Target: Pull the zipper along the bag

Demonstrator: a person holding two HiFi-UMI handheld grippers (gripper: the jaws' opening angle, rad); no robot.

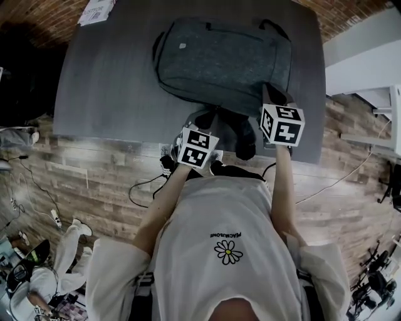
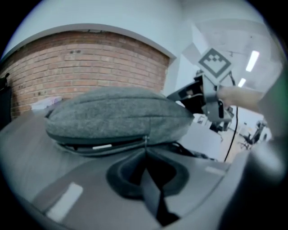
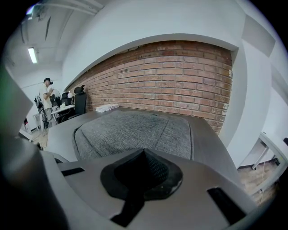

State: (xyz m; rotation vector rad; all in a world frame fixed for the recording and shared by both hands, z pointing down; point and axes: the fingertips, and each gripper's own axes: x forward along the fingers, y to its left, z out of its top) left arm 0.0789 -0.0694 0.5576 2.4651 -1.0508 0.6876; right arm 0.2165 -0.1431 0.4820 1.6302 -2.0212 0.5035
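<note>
A grey backpack (image 1: 219, 59) lies flat on the dark table (image 1: 106, 81); the left gripper view shows its side (image 2: 117, 112) and the right gripper view its top (image 3: 130, 128). A zipper line (image 2: 103, 146) runs along its near side, gaping a little with something white inside. My left gripper (image 1: 205, 122) (image 2: 145, 146) is at the bag's near edge, jaws shut on the small zipper pull (image 2: 145, 140). At the near right corner, my right gripper (image 1: 274, 94) (image 3: 144, 152) is shut, with grey bag fabric pinched in it. It also shows from the side (image 2: 211, 96).
Black straps (image 1: 241, 135) hang over the table's near edge between my grippers. White papers (image 1: 97, 9) lie at the table's far left corner. A brick wall (image 3: 180, 76) stands behind. Cables (image 1: 144, 185) trail on the floor. A person (image 3: 46, 96) stands far left by a desk.
</note>
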